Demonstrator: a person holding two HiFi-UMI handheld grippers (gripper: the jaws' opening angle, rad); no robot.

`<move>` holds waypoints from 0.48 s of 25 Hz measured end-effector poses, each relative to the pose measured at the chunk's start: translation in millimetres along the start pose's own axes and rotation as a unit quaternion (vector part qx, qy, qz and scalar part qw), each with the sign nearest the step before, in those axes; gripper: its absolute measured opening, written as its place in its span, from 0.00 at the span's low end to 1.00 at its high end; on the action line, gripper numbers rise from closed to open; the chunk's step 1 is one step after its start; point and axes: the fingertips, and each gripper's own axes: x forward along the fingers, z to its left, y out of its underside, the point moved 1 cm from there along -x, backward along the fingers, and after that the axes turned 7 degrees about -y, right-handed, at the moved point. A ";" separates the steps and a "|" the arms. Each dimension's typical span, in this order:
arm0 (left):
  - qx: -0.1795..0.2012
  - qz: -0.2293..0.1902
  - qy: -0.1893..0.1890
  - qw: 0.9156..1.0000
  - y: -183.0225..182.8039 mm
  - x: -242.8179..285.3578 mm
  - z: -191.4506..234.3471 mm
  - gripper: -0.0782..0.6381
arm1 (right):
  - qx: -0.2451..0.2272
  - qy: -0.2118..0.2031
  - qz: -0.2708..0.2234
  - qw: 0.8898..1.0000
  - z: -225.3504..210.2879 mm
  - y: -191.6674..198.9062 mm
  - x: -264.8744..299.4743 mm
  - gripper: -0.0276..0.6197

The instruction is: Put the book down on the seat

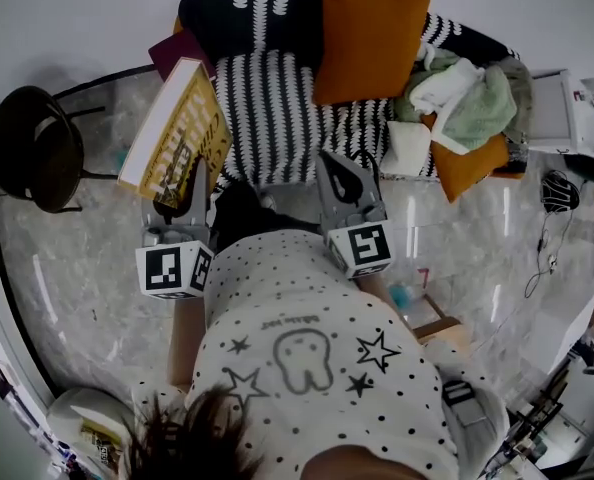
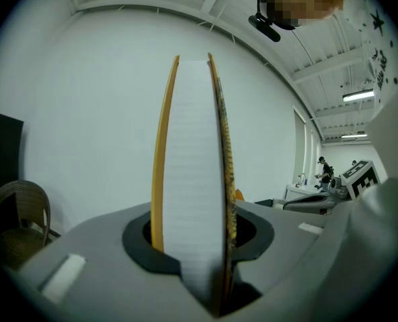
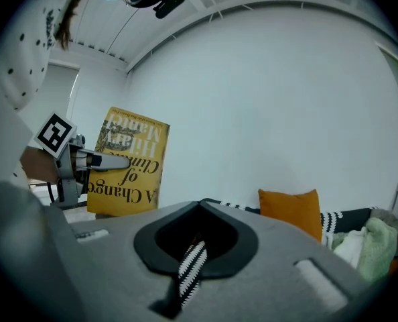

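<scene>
– Chair first, dark, at our far left on the pale floor, well apart from everything else?
– Yes. Next to its right we have the book, yellow-covered and tilted in the air off the front left corner of the seat. It rests on nothing.
– And our left gripper?
– Clenched on the book's lower edge. In its own view the page block stands upright and fills the gap between both jaws.
– Then the seat itself, under its black-and-white patterned cover.
– With an orange cushion propped at its back edge. Our right gripper hangs over the front edge, just right of the middle.
– Holding anything?
– We think not. Its jaws are drawn together to a thin slit. The striped strip in that slit is probably the cover seen beyond, though the view is too tight for us to be sure.
– Far right?
– A heap of cloths, green and white, at the seat's right end.
</scene>
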 end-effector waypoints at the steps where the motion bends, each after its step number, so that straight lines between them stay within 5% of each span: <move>1: -0.001 0.001 0.004 1.000 -1.1 5.0 1.0 0.31 | 0.000 0.001 0.000 1.000 -1.2 -1.8 4.2 0.05; 12: -0.002 0.012 0.043 0.999 -12.9 65.8 37.5 0.31 | 0.004 0.041 0.015 0.999 -13.6 -19.6 53.4 0.05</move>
